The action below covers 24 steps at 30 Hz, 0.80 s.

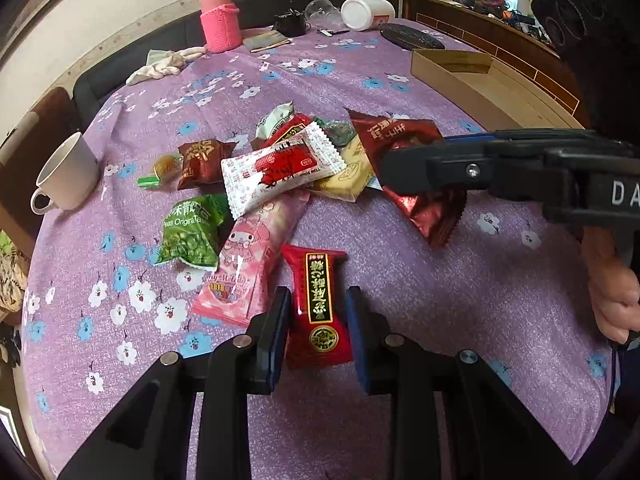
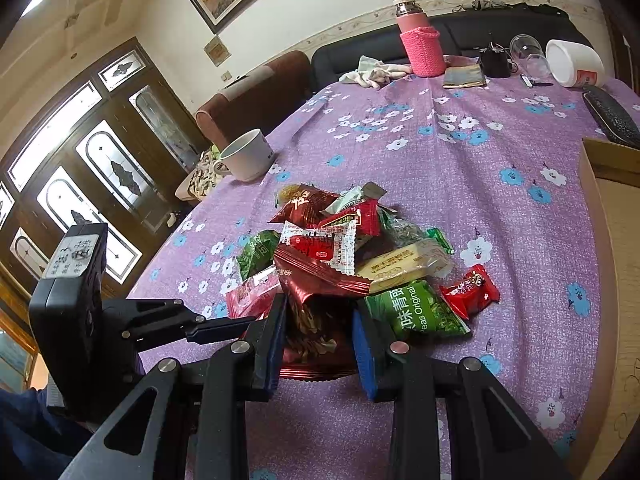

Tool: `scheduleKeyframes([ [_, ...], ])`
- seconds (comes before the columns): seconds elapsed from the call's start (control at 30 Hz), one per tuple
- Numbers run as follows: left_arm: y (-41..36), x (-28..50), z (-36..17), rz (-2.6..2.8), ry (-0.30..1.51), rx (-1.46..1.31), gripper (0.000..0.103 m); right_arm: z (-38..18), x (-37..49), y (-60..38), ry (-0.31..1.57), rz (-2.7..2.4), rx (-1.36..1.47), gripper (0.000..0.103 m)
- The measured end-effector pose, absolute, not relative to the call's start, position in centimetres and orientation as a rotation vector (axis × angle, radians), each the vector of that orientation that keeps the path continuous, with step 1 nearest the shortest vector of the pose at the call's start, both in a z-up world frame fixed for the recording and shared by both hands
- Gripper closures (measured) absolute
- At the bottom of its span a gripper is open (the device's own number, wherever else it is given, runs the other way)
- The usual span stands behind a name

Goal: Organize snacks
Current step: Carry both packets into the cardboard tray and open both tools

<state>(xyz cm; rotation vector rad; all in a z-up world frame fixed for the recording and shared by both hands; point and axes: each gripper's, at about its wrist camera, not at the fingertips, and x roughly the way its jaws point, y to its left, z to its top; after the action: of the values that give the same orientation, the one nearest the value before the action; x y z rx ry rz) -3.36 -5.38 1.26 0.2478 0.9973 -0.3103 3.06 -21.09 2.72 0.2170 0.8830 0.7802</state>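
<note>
two grippers work over a heap of snack packets (image 1: 288, 168) on a purple flowered tablecloth (image 1: 460, 300). the left gripper (image 1: 318, 312) has its pads closed on a bright red packet with a black and gold label (image 1: 318, 304), which sits at the near edge of the heap, just beside a pink cartoon-print packet (image 1: 248, 272). the right gripper (image 2: 320, 328) is clamped on a dark red foil packet (image 2: 316, 320); in the left wrist view that packet hangs from its fingers on the right side of the heap, seemingly lifted off the cloth, though the angle makes this hard to judge. a hand (image 1: 616, 292) holds that gripper's handle.

within the heap, a white packet with red print (image 1: 280, 176) lies on top at the middle, with a green pea packet (image 1: 192, 232) to the heap's left front, a yellow packet (image 1: 348, 176) under the white one's right end, and a brown foil packet (image 1: 204, 164) at the heap's left. a second green pea packet (image 2: 416, 312) and a small red packet (image 2: 472, 288) lie on the right of the heap in the right wrist view.

left of the heap stands a white cup (image 1: 66, 176), well apart. a cardboard box (image 1: 472, 84) sits beyond the heap to the right. far behind the heap are a bottle in a pink knitted sleeve (image 1: 220, 20) and a tipped white tub (image 1: 368, 14).
</note>
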Motion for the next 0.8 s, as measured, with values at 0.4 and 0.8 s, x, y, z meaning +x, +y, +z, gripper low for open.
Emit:
scheduleKeyframes([
  [0.4,-5.4,-2.8,1.3,-0.274,0.985,0.19,0.086,2.9,3.3,-21.6,0.872,0.77,0.232,0.069],
  [0.8,-6.4,-1.3,4.3,-0.33,0.952,0.072,0.086,4.4,4.5,-25.2,0.81,0.715,0.353,0.07],
])
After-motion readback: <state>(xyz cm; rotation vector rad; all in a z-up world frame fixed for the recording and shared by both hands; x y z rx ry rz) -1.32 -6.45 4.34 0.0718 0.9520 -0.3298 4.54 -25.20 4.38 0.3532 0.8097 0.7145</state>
